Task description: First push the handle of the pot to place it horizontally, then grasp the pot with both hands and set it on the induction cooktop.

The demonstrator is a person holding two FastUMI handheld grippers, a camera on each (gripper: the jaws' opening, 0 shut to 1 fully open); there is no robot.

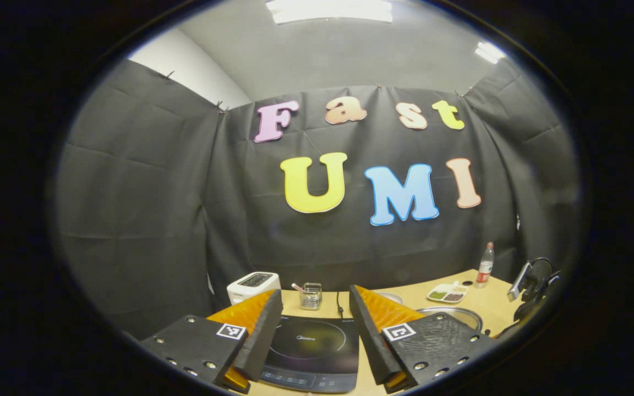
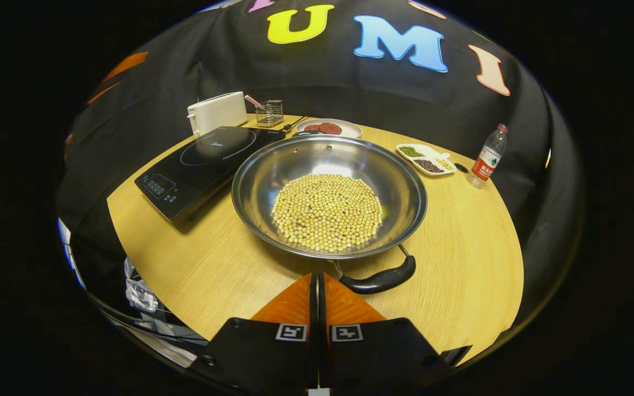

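Observation:
A wide steel pot [image 2: 399,181] holding yellow beans [image 2: 327,212] sits mid-table in the right gripper view. Its black loop handle [image 2: 380,280] points toward me at the near rim. My right gripper [image 2: 317,278] is shut with nothing between its fingers, its tips just left of that handle, close to it. The black induction cooktop [image 2: 207,162] lies left of the pot. In the left gripper view my left gripper [image 1: 315,300] stands open above the cooktop [image 1: 311,352], with the pot's rim [image 1: 452,313] peeking out behind the right finger.
At the table's back stand a white toaster [image 2: 218,111], a small wire holder [image 2: 269,113] and a plate of red food [image 2: 328,128]. A divided dish [image 2: 426,158] and a bottle [image 2: 487,157] sit at the right. A black device [image 1: 531,283] shows at the right edge.

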